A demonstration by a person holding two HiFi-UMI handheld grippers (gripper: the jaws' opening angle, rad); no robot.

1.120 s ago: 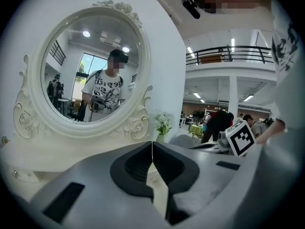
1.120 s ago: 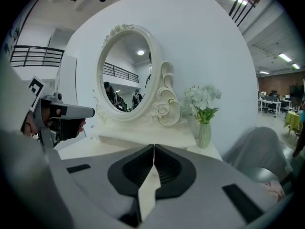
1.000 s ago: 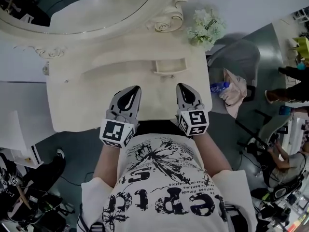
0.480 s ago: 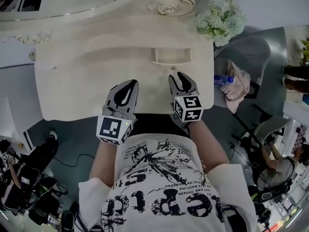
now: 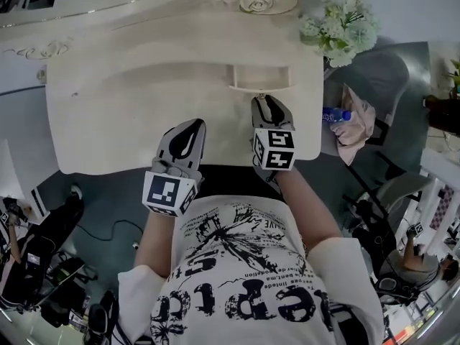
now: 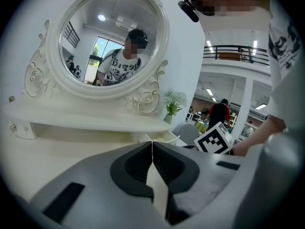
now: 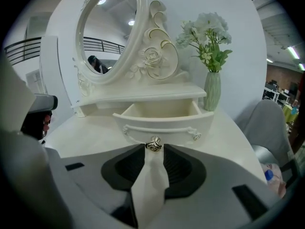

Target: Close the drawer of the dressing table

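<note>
The small cream drawer of the dressing table stands pulled out under the shelf, and it looks empty inside. My right gripper has its tips right at the drawer's front. Its jaws are opening, with the metal knob in the narrow gap between the tips, pads not pressing on it. My left gripper hovers over the tabletop to the left, shut with nothing in it.
An oval mirror in a carved frame rises behind the shelf. A green vase of white flowers stands right of the drawer. A grey chair with cloth and a bottle sits off the table's right edge.
My right gripper has moved forward to the drawer's knob and its jaws have parted. Both grippers have sunk toward the tabletop; the left has stayed shut.
</note>
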